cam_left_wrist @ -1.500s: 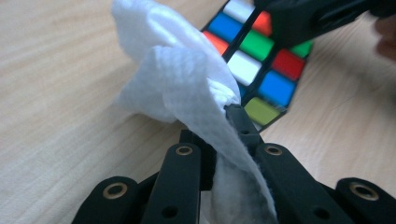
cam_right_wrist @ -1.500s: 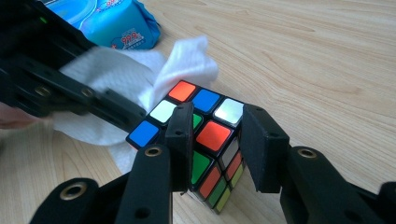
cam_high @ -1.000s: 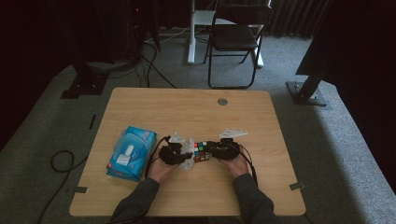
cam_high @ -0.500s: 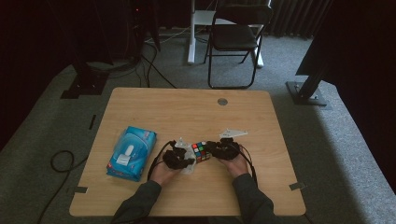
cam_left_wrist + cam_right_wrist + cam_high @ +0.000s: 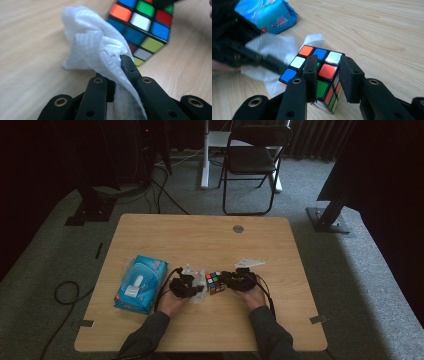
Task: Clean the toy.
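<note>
A scrambled colour cube (image 5: 215,282) sits on the wooden table (image 5: 200,240), near its front middle. My right gripper (image 5: 227,280) comes at it from the right. In the right gripper view the jaws of the right gripper (image 5: 329,62) clamp the cube (image 5: 328,71) at its near top corner. My left gripper (image 5: 199,289) is shut on a crumpled white wipe (image 5: 197,280) just left of the cube. In the left gripper view, the wipe (image 5: 92,47) drapes over the left gripper (image 5: 117,72) and hides one jaw tip, with the cube (image 5: 145,22) just beyond. The wipe (image 5: 274,45) touches the cube's left side.
A blue pack of wipes (image 5: 140,282) lies at the front left of the table, also in the right gripper view (image 5: 269,12). A round grommet (image 5: 238,228) is at the back edge. A folding chair (image 5: 252,160) stands beyond the table.
The left gripper with the wipe has edged slightly right, closer to the cube. The right gripper and the cube have stayed put.
</note>
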Demonstrator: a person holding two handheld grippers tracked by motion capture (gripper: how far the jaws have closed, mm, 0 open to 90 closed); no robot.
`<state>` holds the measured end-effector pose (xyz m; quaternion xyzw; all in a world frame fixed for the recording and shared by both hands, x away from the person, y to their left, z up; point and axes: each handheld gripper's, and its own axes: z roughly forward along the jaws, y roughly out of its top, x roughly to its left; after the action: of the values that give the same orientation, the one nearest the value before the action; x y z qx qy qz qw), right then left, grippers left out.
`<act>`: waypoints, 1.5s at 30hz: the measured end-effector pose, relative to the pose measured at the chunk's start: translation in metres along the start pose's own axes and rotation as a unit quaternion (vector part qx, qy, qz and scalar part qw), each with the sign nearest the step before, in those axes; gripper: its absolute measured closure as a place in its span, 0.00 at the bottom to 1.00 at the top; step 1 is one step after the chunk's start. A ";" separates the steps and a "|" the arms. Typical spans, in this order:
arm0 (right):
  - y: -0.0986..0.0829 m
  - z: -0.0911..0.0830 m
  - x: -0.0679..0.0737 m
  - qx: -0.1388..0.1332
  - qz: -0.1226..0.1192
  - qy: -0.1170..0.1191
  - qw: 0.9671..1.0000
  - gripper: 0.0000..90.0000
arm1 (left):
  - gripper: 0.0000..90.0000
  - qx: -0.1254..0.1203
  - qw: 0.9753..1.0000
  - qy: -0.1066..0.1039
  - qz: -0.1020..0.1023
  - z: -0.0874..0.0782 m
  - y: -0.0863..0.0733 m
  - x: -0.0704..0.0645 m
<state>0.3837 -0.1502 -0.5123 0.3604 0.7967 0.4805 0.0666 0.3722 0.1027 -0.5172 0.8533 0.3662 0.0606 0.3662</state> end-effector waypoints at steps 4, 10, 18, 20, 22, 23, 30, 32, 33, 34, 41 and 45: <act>0.000 0.001 0.002 0.004 -0.006 0.012 1.000 0.76 | 0.93 -0.015 1.000 0.008 -0.012 -0.004 0.004 0.008; 0.001 0.003 0.005 0.009 -0.022 0.023 0.999 0.76 | 0.93 -0.024 0.999 0.010 -0.018 -0.002 0.011 0.013; 0.002 0.003 0.007 0.012 -0.027 0.013 0.999 0.70 | 0.94 -0.024 1.000 0.004 -0.015 -0.002 0.010 0.009; 0.002 0.003 0.007 0.014 -0.029 0.010 0.999 0.69 | 0.94 -0.025 1.000 0.001 -0.012 -0.005 0.008 0.007; 0.003 0.003 0.008 0.015 -0.029 0.007 0.999 0.69 | 0.94 -0.026 1.000 -0.002 -0.010 -0.007 0.007 0.006; 0.003 0.003 0.008 0.015 -0.030 0.006 0.999 0.68 | 0.94 -0.027 1.000 -0.002 -0.010 -0.007 0.007 0.005; 0.004 0.002 0.007 0.014 -0.024 -0.014 1.000 0.68 | 0.93 -0.027 1.000 -0.015 -0.001 -0.006 0.006 -0.001; 0.004 0.002 0.006 0.013 -0.021 -0.013 1.000 0.68 | 0.93 -0.028 0.999 -0.015 -0.001 -0.006 0.006 -0.001; 0.004 0.002 0.006 0.013 -0.020 -0.013 1.000 0.67 | 0.93 -0.030 0.999 -0.017 -0.004 -0.006 0.007 0.000; 0.004 0.002 0.006 0.013 -0.019 -0.012 1.000 0.68 | 0.93 -0.032 0.999 -0.016 -0.005 -0.006 0.007 0.000; 0.003 0.002 0.008 0.017 -0.028 0.014 0.999 0.72 | 0.93 -0.033 0.999 0.007 -0.008 -0.003 0.016 0.010; 0.003 0.002 0.008 0.018 -0.035 0.016 0.999 0.73 | 0.93 -0.038 0.999 0.010 -0.009 0.003 0.021 0.014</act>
<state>0.3803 -0.1422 -0.5090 0.3258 0.8182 0.4694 0.0642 0.3957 0.1005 -0.5073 0.8349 0.3751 0.0797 0.3949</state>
